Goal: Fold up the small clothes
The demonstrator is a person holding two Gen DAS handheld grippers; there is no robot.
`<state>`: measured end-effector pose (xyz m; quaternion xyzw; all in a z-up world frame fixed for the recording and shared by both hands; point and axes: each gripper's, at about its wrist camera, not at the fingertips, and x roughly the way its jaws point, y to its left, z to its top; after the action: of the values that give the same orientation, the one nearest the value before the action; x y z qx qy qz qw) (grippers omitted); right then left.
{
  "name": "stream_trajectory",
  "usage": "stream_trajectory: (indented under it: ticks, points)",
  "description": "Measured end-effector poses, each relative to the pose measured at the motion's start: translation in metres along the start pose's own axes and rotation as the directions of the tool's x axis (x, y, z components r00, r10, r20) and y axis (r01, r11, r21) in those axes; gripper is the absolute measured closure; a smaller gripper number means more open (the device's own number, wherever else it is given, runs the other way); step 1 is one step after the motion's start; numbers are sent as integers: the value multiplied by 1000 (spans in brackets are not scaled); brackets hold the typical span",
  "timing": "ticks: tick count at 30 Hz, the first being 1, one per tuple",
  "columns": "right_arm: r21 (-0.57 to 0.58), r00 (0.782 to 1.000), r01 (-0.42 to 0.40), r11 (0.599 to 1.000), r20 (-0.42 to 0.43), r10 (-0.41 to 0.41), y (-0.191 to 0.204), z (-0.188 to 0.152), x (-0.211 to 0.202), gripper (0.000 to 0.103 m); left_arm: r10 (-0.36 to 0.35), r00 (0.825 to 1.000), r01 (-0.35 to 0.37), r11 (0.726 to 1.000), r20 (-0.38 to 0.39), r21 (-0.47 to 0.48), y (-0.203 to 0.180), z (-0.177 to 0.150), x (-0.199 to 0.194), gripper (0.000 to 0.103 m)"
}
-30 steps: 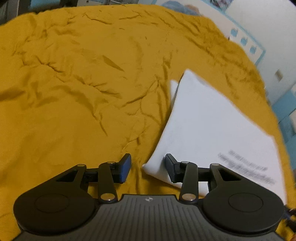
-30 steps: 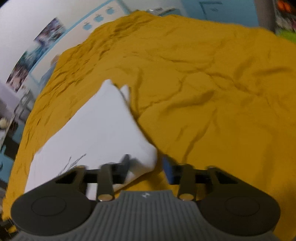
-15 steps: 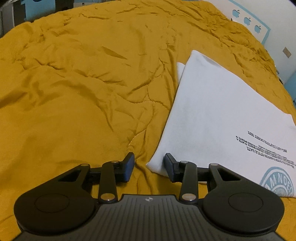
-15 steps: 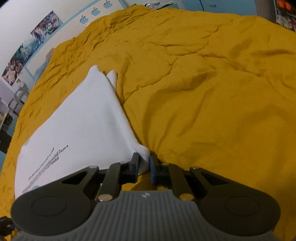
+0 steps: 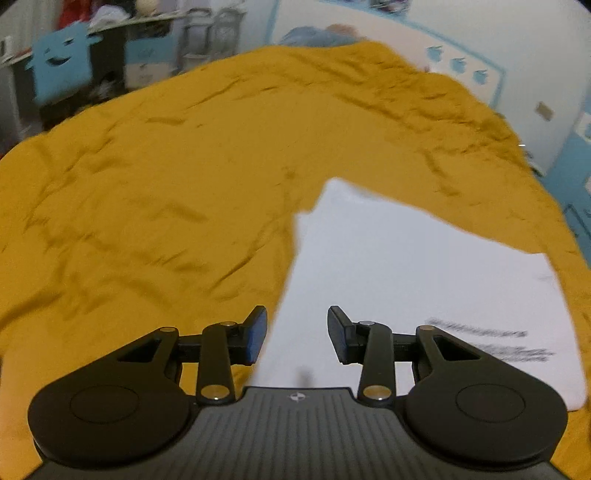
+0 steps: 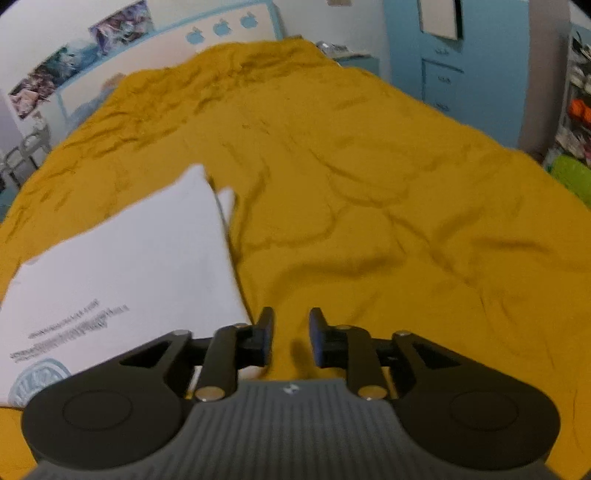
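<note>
A folded white T-shirt (image 5: 406, 266) with dark printed text lies flat on the mustard-yellow bedspread (image 5: 166, 206). My left gripper (image 5: 297, 334) is open and empty, above the shirt's near left edge. In the right wrist view the shirt (image 6: 125, 273) lies to the left, with a round bluish print near its lower corner. My right gripper (image 6: 291, 336) is open and empty, just right of the shirt's near corner, over bare bedspread (image 6: 388, 221).
The bed fills both views. A blue cabinet (image 6: 458, 55) and shelves stand beyond its far right side. A white wall with blue apple stickers (image 6: 221, 27) and posters runs behind it. A blue monster figure (image 5: 61, 68) and dark furniture stand at the far left.
My right gripper has let go of the shirt's corner and opened. Both grippers have lifted and pulled back, so more of the room shows. The shirt lies flat.
</note>
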<state>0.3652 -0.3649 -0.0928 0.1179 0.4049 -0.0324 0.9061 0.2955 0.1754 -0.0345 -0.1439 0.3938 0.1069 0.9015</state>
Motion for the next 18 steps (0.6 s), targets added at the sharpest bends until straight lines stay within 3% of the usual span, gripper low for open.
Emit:
stream_trajectory:
  ticks: [10, 18]
  points:
    - [-25, 990, -133, 991, 41, 134, 22, 39, 20, 53, -172, 985, 169, 979, 12, 116, -67, 22, 36, 58]
    - [-23, 982, -186, 982, 32, 187, 34, 61, 69, 50, -298, 954, 298, 938, -25, 178, -115, 35, 92, 58]
